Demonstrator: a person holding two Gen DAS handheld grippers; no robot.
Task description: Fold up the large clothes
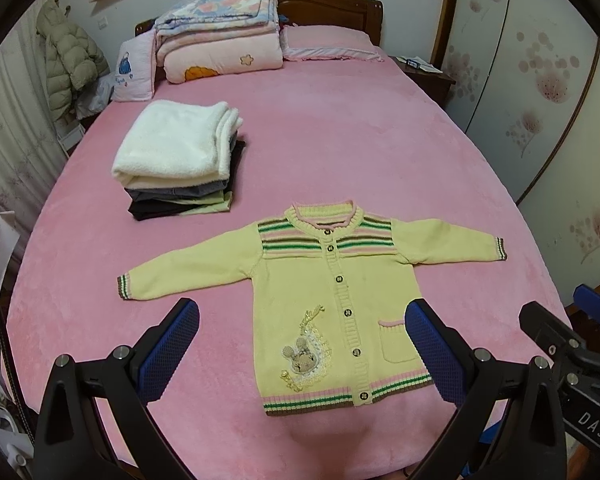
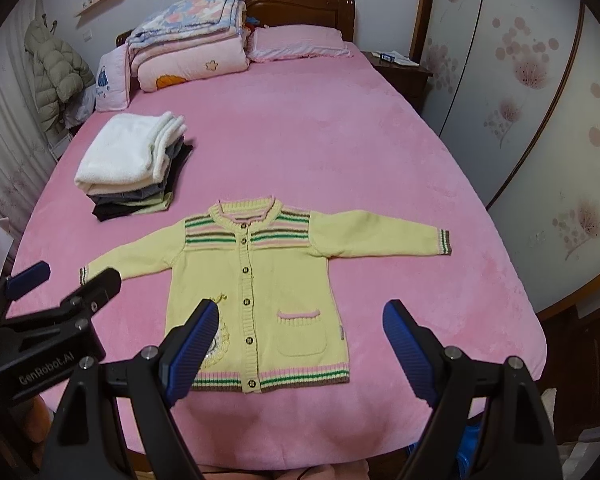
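Cardigan (image 1: 332, 304) flat on bed (image 1: 340, 140), beneath both released grippers: left (image 1: 302, 344), right (image 2: 300, 344).

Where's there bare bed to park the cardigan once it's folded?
Bare pink sheet runs from the cardigan collar back to the pillow, and along the wardrobe-side edge. A narrower strip lies below the hem. Crowded: the folded pile off the cardigan's left shoulder and the quilts at the headboard.
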